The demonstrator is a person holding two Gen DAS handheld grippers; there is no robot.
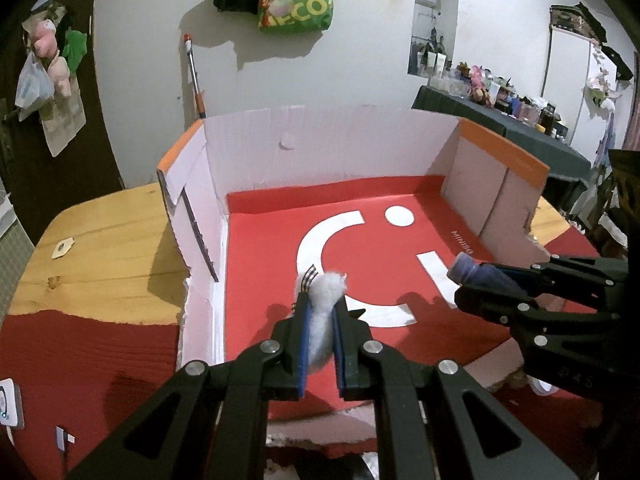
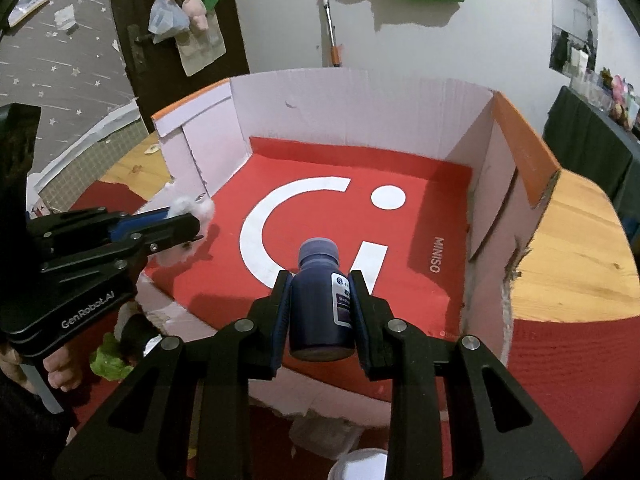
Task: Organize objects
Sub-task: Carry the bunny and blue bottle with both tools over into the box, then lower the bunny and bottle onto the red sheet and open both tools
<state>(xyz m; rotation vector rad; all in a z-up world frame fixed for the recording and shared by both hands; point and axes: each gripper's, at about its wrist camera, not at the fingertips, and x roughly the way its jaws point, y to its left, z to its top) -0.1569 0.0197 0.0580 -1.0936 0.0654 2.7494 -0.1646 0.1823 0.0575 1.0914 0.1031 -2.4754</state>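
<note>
**Both grippers loaded, over the box**

Fluffy white plush toy with a small black comb-like part (image 1: 324, 304) is clamped between the left gripper (image 1: 320, 344) pads, over the near-left part of the open white cardboard box with orange rim (image 1: 332, 136). Dark blue plastic bottle with white label (image 2: 322, 300) is clamped in the right gripper (image 2: 320, 320), cap pointing far, over the near middle. Box floor is a red sheet with a white logo (image 2: 400, 272). Box sits on a wooden table (image 1: 100, 248) with a red cloth (image 2: 560, 360) under its near edge.

White fluff (image 1: 326, 312), dark-blue bottle (image 2: 320, 300), red-lined white box (image 1: 248, 148)
</note>
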